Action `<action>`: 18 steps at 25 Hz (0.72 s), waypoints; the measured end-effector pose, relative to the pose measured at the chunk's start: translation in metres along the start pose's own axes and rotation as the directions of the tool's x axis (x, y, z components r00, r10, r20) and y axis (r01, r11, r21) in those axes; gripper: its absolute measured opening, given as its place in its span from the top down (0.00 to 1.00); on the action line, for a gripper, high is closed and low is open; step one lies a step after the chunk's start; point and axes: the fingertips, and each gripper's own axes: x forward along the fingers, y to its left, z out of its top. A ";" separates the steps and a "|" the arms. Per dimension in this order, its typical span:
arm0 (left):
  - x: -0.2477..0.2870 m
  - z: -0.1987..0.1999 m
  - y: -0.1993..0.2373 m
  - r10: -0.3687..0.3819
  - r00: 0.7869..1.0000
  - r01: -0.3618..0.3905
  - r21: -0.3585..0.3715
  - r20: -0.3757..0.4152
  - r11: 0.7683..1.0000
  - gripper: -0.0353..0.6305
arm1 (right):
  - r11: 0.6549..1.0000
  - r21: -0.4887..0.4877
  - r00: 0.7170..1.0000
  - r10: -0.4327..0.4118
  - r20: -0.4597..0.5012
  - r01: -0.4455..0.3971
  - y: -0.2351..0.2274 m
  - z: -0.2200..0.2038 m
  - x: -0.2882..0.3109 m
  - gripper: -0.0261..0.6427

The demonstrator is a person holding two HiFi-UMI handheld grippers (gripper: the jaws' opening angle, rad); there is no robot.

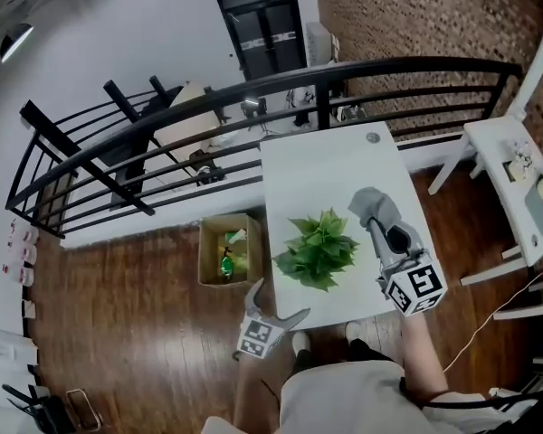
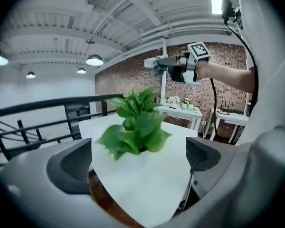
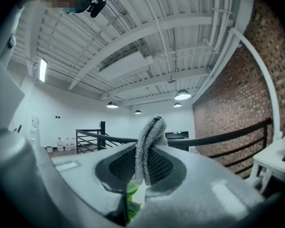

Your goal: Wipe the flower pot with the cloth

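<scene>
My left gripper is fully released, its two jaws spread wide with nothing pressed between the pads. It hangs at the near edge of the white rectangular table, and in the left gripper view a corner of that table fills the gap between the jaws, with the brown wooden floor showing under it. Straight ahead of these jaws, beyond the tips and centred between them, stands the green leafy plant. Its leaves cover the flower pot in every view, so I cannot make out the pot itself.

My right gripper is clenched on the grey knitted cloth. In the right gripper view a folded band of that cloth is pinched between the dark pads and stands up past the tips. Below the jaws, through the slit between them, a bit of green leaf shows. From the head view the plant sits just to the left of these jaws, on the table; whether the cloth touches the leaves I cannot tell.

Left of the left jaws, an open cardboard box rests on the floor, and a black metal railing runs beyond the far end of the table
</scene>
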 end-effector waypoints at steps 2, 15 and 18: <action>0.023 -0.043 -0.012 -0.024 0.999 0.022 -0.077 -0.023 0.997 0.00 | 0.998 0.009 0.997 -0.062 -0.041 0.062 -0.006 -0.013 -0.015 0.93; 0.150 -0.057 0.017 0.030 0.998 -0.026 -0.091 0.046 0.996 0.00 | 0.958 -0.021 0.945 -0.287 -0.155 0.287 -0.038 -0.043 -0.097 0.93; 0.161 -0.049 0.024 0.013 0.998 -0.010 -0.057 0.053 0.998 0.00 | 0.943 -0.044 0.927 -0.334 -0.172 0.331 -0.045 -0.045 -0.113 0.93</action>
